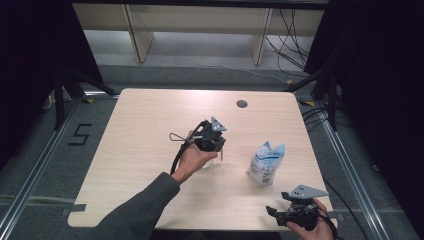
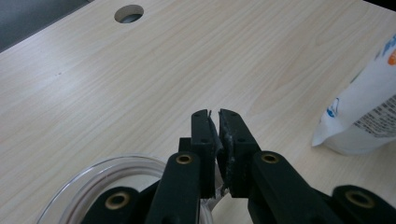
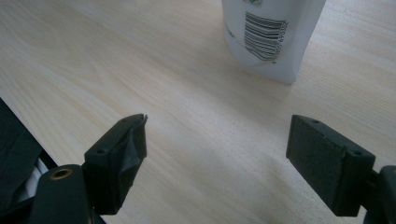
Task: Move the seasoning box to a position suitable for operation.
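A person's hand holds my left gripper (image 1: 215, 141) over the middle of the table. In the left gripper view its jaws (image 2: 215, 117) are pressed together on the thin rim of a clear round container (image 2: 88, 186), which curves away at the lower left. A white and blue pouch (image 1: 267, 161) stands upright at the table's right side, also seen as the pouch (image 2: 364, 112) and, with a barcode facing me, the pouch (image 3: 271, 32). My right gripper (image 1: 275, 213) sits near the front right corner, and its jaws (image 3: 219, 154) are wide open and empty, short of the pouch.
The light wooden table (image 1: 140, 150) has a round cable hole (image 1: 242, 104) near its far edge. Black cables trail from both grippers. Dark floor, metal rails and black stands surround the table.
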The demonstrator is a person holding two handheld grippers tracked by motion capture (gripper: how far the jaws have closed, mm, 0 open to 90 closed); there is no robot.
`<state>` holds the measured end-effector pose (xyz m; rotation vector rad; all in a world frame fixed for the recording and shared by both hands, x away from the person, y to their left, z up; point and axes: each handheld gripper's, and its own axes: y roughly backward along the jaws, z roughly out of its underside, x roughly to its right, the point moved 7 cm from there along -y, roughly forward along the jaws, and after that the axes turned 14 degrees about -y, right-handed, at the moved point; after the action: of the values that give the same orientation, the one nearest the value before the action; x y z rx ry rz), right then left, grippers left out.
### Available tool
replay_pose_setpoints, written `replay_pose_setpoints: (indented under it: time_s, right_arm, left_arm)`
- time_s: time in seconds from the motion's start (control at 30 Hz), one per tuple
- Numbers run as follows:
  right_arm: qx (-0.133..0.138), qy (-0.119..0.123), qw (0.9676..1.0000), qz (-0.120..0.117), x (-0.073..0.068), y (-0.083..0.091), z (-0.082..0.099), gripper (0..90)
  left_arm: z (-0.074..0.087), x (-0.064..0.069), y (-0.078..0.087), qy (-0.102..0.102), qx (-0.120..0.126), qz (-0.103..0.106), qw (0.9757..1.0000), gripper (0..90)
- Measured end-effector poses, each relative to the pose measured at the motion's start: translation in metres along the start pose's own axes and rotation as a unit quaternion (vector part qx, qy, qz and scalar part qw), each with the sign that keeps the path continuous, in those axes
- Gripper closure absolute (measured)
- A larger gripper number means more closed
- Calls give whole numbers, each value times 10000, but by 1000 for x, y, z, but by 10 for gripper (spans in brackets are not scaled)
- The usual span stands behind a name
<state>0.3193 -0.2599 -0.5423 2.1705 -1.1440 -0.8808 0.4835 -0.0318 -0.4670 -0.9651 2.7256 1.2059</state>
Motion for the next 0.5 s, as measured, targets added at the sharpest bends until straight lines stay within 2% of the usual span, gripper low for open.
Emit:
replay_pose_setpoints:
  time_s: [0.07, 0.17, 0.37, 0.4, 0.47, 0.5]
  right_arm:
    - [19, 87, 10000, -3, 1, -1, -1, 212]
    - [16, 87, 10000, 1, 1, -1, -1, 212]
    - [30, 87, 10000, 16, 2, 0, -1, 213]
    - [27, 81, 10000, 17, 2, 0, -1, 213]
    - [23, 82, 10000, 15, 2, 0, -1, 213]
    - [25, 83, 10000, 14, 2, 0, -1, 213]
  left_arm:
    - [2, 1, 3, -39, 1, 24, 10000, 838]
    - [6, 3, 7, -11, 26, 64, 10000, 836]
    - [14, 6, 17, -92, 20, 104, 9999, 834]
    - [16, 9, 20, 42, -19, 136, 9999, 833]
    - [19, 8, 24, -159, 11, 105, 9998, 830]
    - [20, 8, 26, -190, 1, 96, 9998, 826]
